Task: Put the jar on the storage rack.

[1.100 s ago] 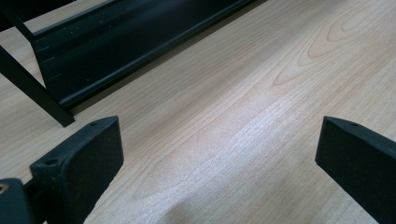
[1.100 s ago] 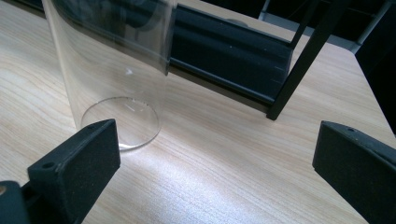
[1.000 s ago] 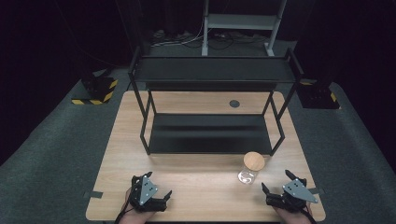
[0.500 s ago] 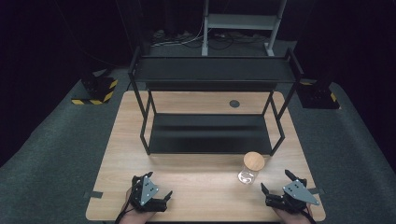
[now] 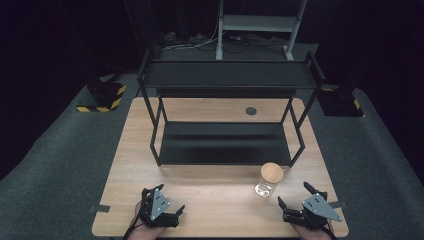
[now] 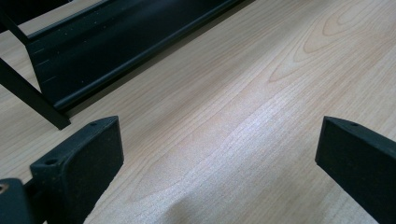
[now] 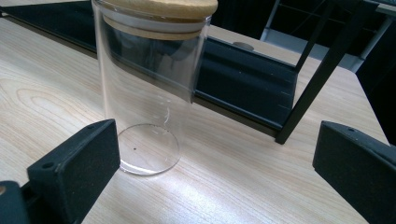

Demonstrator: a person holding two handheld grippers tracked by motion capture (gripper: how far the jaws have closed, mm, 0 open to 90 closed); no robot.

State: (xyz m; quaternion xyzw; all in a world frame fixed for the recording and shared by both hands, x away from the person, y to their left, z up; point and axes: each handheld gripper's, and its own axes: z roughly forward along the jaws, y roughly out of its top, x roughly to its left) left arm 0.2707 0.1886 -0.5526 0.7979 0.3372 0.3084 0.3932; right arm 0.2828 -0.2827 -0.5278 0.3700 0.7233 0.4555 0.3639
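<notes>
Near the table (image 5: 215,187) front, we keep both grippers – left (image 5: 162,214), right (image 5: 300,202) – spread wide; jar (image 5: 269,180) unheld

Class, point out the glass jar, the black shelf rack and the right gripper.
glass jar (image 7: 149,93), right gripper view, clear wall.
black shelf rack (image 5: 225,142), high view, lower shelf.
right gripper (image 5: 295,196), high view, between its fingertips.

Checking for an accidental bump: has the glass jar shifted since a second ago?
No. The glass jar stands in the same spot, just before the black rack's front right leg.
</notes>
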